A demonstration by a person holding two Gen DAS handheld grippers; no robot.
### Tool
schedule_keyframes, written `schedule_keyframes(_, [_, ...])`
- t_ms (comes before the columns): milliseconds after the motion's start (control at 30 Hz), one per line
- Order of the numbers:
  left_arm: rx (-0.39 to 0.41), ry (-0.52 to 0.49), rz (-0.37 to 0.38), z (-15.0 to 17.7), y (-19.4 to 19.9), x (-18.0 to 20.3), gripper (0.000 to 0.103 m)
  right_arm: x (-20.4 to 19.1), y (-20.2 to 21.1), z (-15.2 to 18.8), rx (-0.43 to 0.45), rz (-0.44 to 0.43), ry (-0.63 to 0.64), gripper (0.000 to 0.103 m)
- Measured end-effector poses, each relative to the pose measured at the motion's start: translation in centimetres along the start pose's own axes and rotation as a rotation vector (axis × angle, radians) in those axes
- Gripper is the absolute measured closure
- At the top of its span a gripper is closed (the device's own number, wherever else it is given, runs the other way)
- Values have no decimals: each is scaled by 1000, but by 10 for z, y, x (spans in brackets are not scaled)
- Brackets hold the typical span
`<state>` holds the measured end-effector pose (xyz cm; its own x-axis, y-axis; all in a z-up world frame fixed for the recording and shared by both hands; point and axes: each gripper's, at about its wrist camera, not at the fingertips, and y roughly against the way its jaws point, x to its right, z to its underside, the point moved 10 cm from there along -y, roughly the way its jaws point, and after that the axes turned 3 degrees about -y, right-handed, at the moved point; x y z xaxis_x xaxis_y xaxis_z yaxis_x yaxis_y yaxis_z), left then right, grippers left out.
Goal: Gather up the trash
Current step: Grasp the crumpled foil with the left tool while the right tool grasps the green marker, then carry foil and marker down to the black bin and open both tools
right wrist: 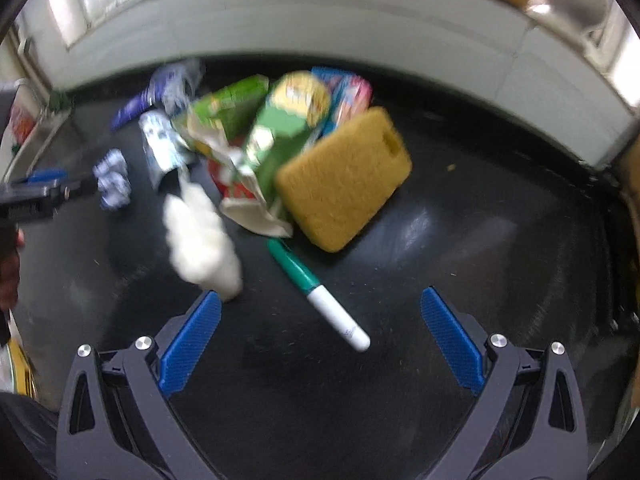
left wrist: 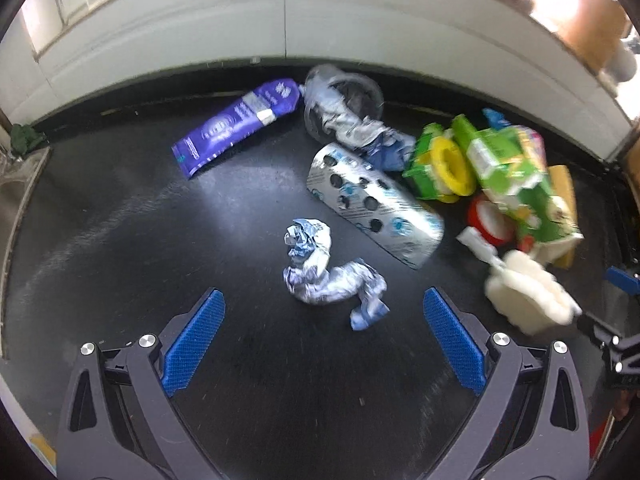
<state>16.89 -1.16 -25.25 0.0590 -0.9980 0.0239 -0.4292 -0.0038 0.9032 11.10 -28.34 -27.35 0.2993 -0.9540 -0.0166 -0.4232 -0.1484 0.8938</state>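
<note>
Litter lies on a black counter (left wrist: 120,240). In the left wrist view my left gripper (left wrist: 324,308) is open, its blue pads either side of a crumpled silver-blue wrapper (left wrist: 328,272) just ahead. Beyond lie a silver blister pack (left wrist: 372,204), a purple pouch (left wrist: 236,124), a clear plastic bag (left wrist: 344,108), crushed green cartons (left wrist: 504,168) with a yellow ring (left wrist: 452,168), and a white wad (left wrist: 528,296). In the right wrist view my right gripper (right wrist: 320,308) is open over a green-and-white marker (right wrist: 320,292). The white wad (right wrist: 200,240) touches its left finger. A yellow sponge (right wrist: 344,180) leans on the green cartons (right wrist: 276,136).
A white wall (left wrist: 280,32) runs along the counter's back edge. The left gripper (right wrist: 40,196) and a hand show at the left edge of the right wrist view. Bare counter (right wrist: 500,240) stretches to the right of the sponge. A sink edge (left wrist: 16,184) sits far left.
</note>
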Motion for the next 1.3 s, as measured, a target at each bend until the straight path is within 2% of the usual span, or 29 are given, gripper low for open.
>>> schedule_keyframes(200, [-19,34,-39,-6,-29,-13,8,-2,-27,4,-38,-30,110,18])
schedule_keyframes(267, [-23,39,-26,-6,-35,-13,12,-3,-32,8,-48,-47,120,26])
schedule_keyframes(333, [-19,32,-10,-8,-39,-10,23,-6,-31,8,-28,-72,123,34])
schedule_keyframes(367, [-13,15,-29,-8,-38,-11,32,-7,-31,7,-25,-73,125,46])
schedule_keyframes(400, [-10,-4,-39,-8,-37,-10,47,-9,-29,6,-24,-78,125,55])
schedule_keyframes(433, [-6,-38,-40,-9,-35,-6,59,-12,-29,4,-29,-81,120,81])
schedule_keyframes(467, [-12,-55,-33,-8,-34,-3,79,-15,-30,5,-46,-94,103,89])
schedule_keyframes(533, [-15,-61,2,-7,-28,2,80,-17,-25,7,-54,-95,80,89])
schedule_keyframes(667, [11,-102,12,-5,-8,8,80,-28,-8,10,-35,-76,37,89])
schedule_keyframes(900, [22,-107,46,20,45,3,80,-53,55,19,40,-47,-33,89])
schedule_keyframes(1033, [42,-120,45,38,74,-4,80,-72,91,21,86,-58,-50,89])
schedule_keyframes(1167, [87,-135,32,56,102,-19,80,-105,113,15,127,-69,-39,89])
schedule_keyframes(1300, [105,-98,16,75,124,-47,80,-147,128,8,155,-105,-12,89])
